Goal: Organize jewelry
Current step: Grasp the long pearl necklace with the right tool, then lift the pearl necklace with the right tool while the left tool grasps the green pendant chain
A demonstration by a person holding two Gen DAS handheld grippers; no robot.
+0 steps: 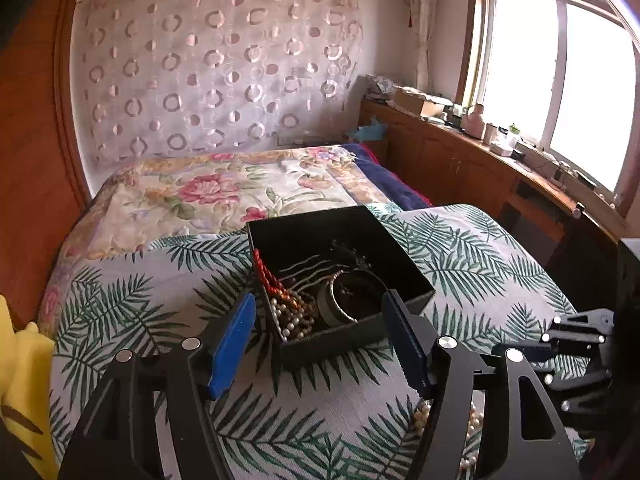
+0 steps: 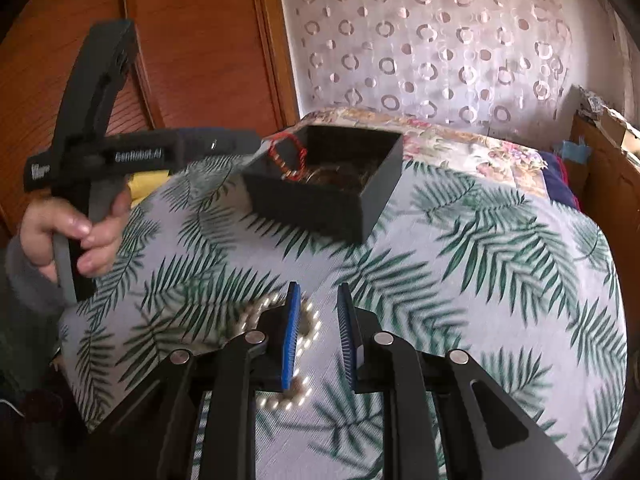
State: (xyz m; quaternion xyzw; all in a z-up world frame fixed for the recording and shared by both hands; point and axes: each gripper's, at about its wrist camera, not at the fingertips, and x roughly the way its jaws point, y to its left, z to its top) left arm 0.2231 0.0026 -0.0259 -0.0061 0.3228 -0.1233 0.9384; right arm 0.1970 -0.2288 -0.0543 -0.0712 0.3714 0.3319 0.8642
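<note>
A black open jewelry box (image 1: pixel 412 298) sits on the leaf-print cloth (image 1: pixel 192 312); it also shows in the right wrist view (image 2: pixel 320 204). It holds a red bead string (image 1: pixel 266 276), pearl and brown beads (image 1: pixel 292 316) and a dark round bangle (image 1: pixel 352 296). My left gripper (image 1: pixel 318 318) is open, its blue fingers astride the box's near corner. A white pearl necklace (image 2: pixel 310 324) lies on the cloth. My right gripper (image 2: pixel 318 308) is open, its left finger over the necklace, holding nothing. Part of the necklace shows behind the left gripper's right finger (image 1: pixel 472 420).
The cloth covers a raised surface in front of a bed with a floral quilt (image 1: pixel 224 188). A wooden cabinet (image 1: pixel 460 160) with clutter runs under the window at right. A yellow item (image 1: pixel 20 380) lies at the left edge. A wooden wardrobe (image 2: pixel 180 40) stands at left.
</note>
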